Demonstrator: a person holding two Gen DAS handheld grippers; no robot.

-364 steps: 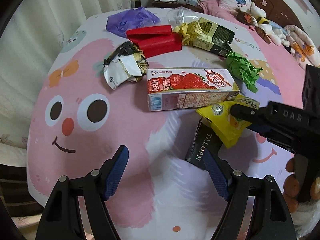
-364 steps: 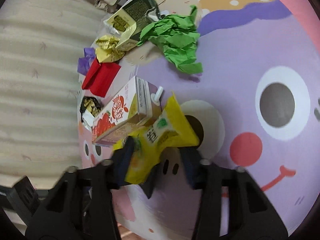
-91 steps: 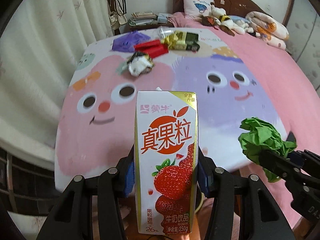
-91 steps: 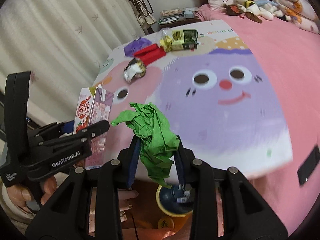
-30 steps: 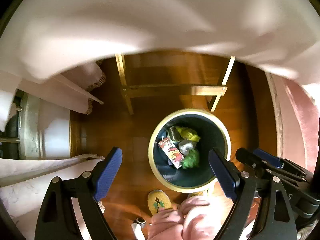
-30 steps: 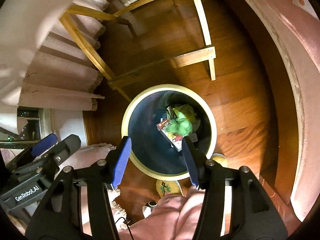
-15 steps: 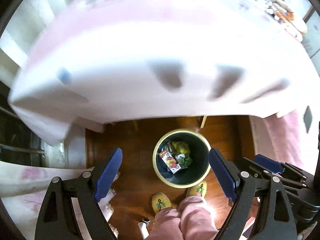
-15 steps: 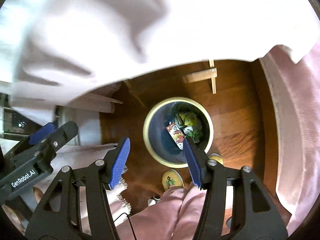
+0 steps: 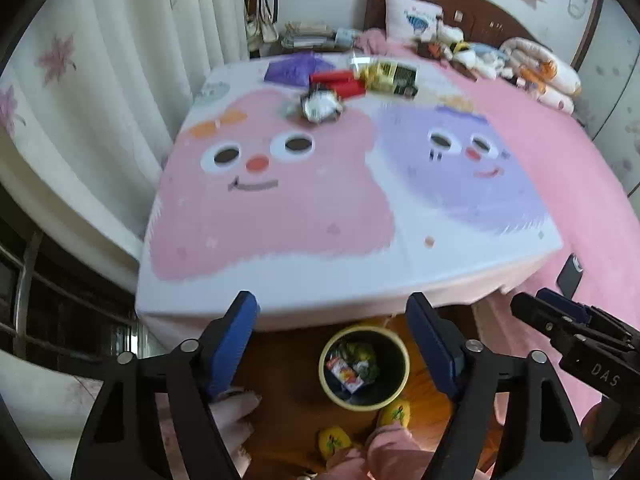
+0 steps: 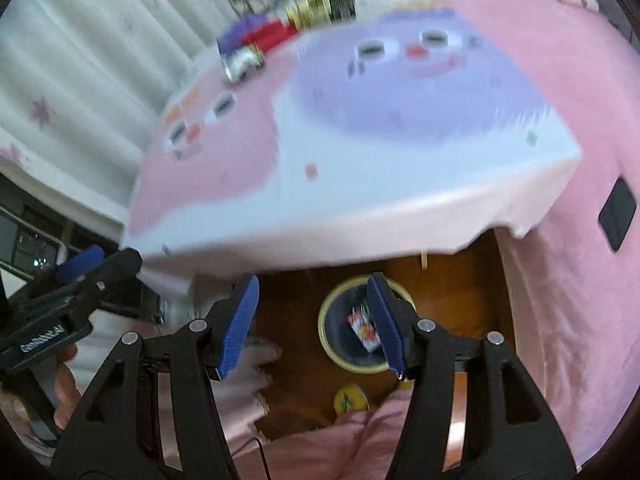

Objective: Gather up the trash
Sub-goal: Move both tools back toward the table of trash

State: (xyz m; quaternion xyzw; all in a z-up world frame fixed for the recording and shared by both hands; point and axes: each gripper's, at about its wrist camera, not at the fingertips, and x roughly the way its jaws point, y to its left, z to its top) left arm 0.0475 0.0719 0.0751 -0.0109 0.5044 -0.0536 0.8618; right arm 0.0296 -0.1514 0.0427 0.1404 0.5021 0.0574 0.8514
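A round bin (image 9: 400,354) with a yellow rim stands on the wood floor below the table's front edge; it holds the strawberry milk carton (image 9: 346,374) and other wrappers. It also shows in the right wrist view (image 10: 330,320). On the far side of the table lie a crumpled foil wrapper (image 9: 320,106), red packets (image 9: 340,82), a purple bag (image 9: 294,70) and a dark box (image 9: 402,76). My left gripper (image 9: 334,334) is open and empty above the floor. My right gripper (image 10: 312,320) is open and empty; it also shows at the right of the left wrist view (image 9: 560,320).
The table (image 9: 280,208) has a cloth with pink and purple cartoon faces. A pink bed (image 9: 592,184) stands to the right with a dark phone (image 9: 569,276) on it. Curtains (image 9: 100,92) hang at the left. Yellow slippers (image 9: 394,414) are by the bin.
Both grippers have tilted up from looking down at the bin to looking across the tabletop. Both stay open and empty; the carton and green paper lie in the bin.
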